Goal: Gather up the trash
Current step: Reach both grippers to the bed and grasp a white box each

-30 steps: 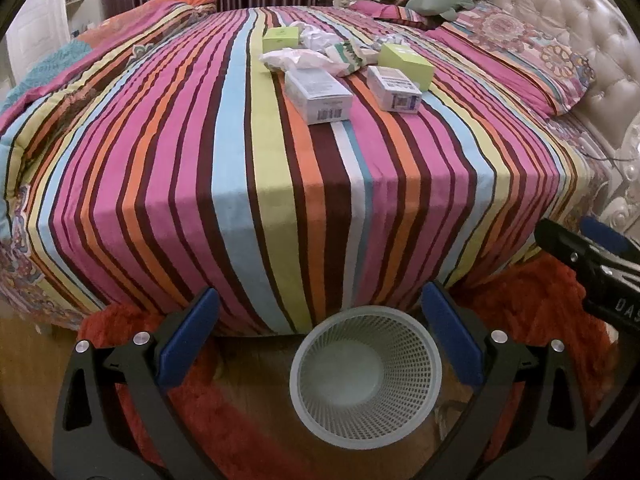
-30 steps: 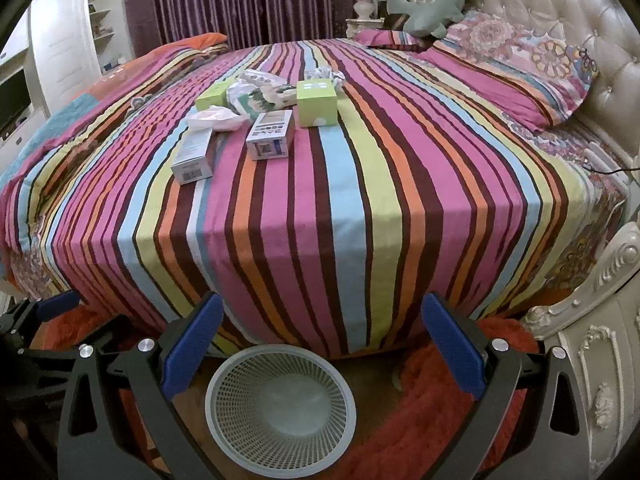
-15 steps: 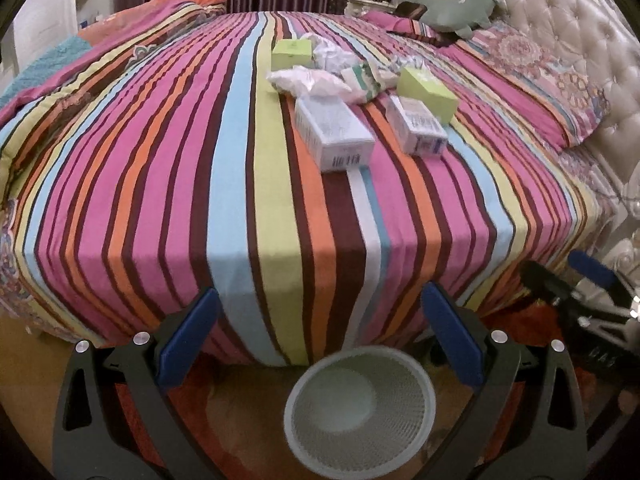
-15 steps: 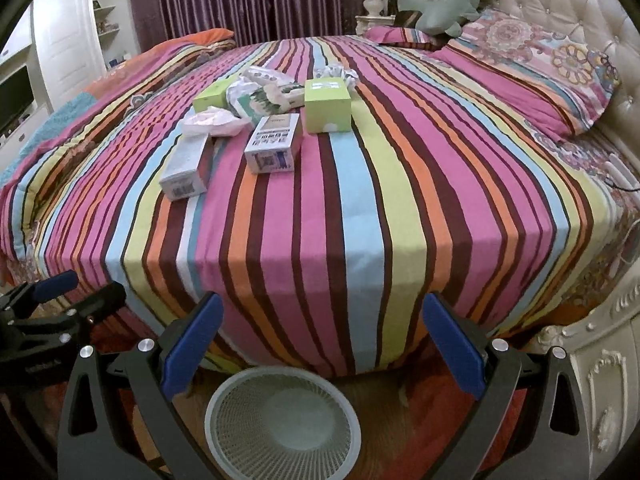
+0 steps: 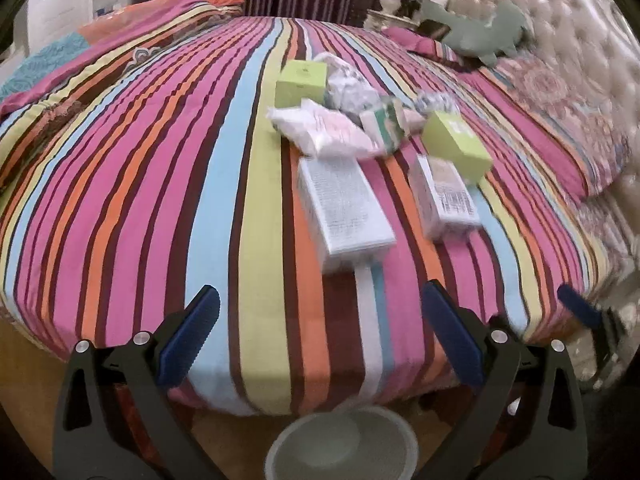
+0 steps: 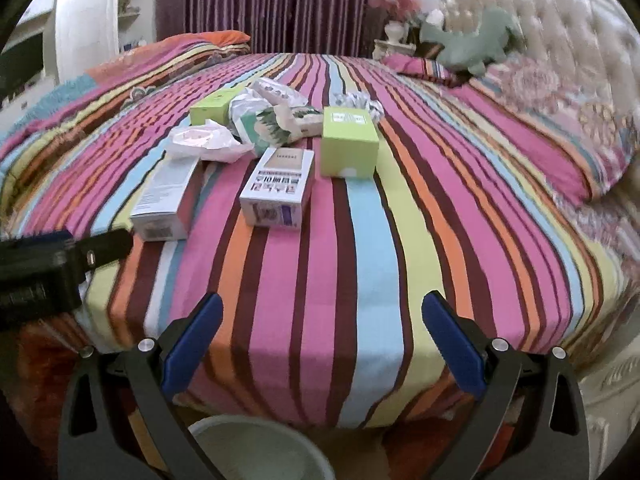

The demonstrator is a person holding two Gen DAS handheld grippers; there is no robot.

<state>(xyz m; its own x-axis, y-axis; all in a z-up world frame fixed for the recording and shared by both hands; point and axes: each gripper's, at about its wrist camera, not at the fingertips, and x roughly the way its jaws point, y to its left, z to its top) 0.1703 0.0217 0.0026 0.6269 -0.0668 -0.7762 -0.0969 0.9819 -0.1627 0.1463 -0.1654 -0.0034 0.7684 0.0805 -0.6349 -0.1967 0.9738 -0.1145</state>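
Trash lies in a cluster on the striped bedspread [image 5: 160,200]: a long white box [image 5: 344,208] [image 6: 166,196], a smaller white box [image 5: 448,196] [image 6: 278,186], two green boxes [image 5: 456,146] [image 6: 350,142] [image 5: 300,82] and crumpled plastic wrappers [image 5: 324,132] [image 6: 204,144]. A white mesh bin [image 5: 342,444] [image 6: 256,450] stands on the floor at the bed's foot. My left gripper [image 5: 320,328] is open over the bed's edge, short of the long box. My right gripper [image 6: 322,332] is open and empty too, further right.
A tufted headboard [image 6: 560,32], patterned pillows [image 6: 560,120] and a green plush toy [image 5: 484,36] sit at the right. Purple curtains [image 6: 280,4] hang behind. A red rug [image 6: 40,360] covers the floor beside the bin. The left gripper's black body [image 6: 48,268] shows at the right view's left edge.
Both grippers have risen and moved forward over the bed's foot toward the trash. The boxes look larger and the bin has slipped to the bottom edge of both views.
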